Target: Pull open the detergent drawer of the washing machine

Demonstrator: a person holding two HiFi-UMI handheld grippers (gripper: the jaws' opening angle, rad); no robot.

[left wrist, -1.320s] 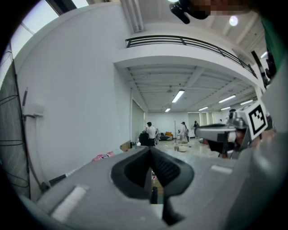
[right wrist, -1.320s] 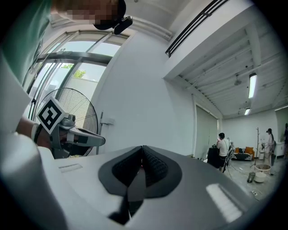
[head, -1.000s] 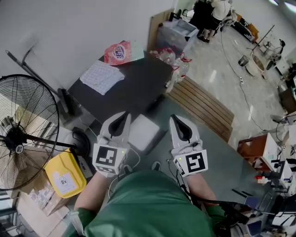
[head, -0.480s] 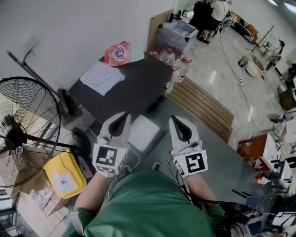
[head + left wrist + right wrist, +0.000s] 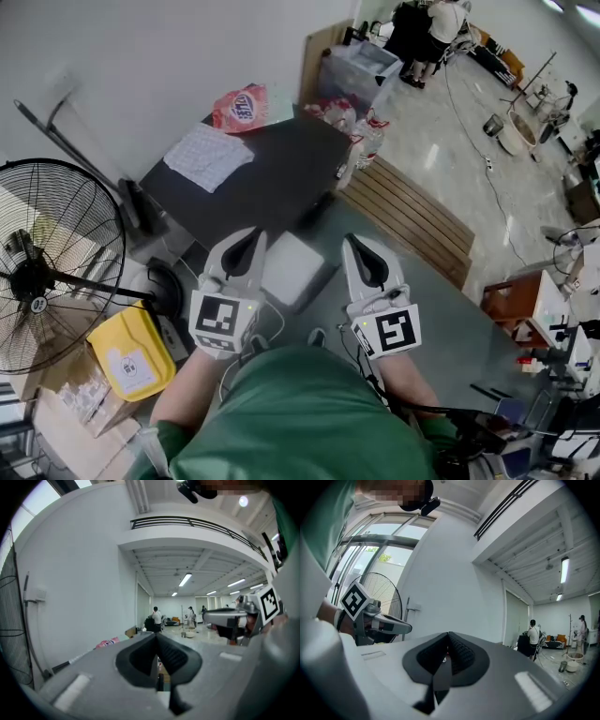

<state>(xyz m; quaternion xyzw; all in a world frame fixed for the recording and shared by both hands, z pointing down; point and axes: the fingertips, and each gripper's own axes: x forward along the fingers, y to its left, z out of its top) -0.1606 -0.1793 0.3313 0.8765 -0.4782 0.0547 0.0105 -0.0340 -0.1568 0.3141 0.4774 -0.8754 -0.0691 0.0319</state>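
Observation:
In the head view both grippers are held side by side in front of a person in a green top, pointing away at about level. My left gripper (image 5: 247, 236) is shut with nothing in it, and so is my right gripper (image 5: 361, 244). Ahead of them stands a dark-topped unit (image 5: 281, 178) against the white wall, possibly the washing machine; no detergent drawer shows in any view. The left gripper view shows shut jaws, the left gripper (image 5: 157, 644) aimed into the room. The right gripper (image 5: 448, 641) is likewise shut and empty.
A white cloth (image 5: 206, 155) and a pink detergent bag (image 5: 242, 105) lie on the dark top. A white box (image 5: 292, 267) sits below, between the grippers. A standing fan (image 5: 47, 272) and yellow container (image 5: 131, 352) are at left, a wooden slatted platform (image 5: 412, 220) at right.

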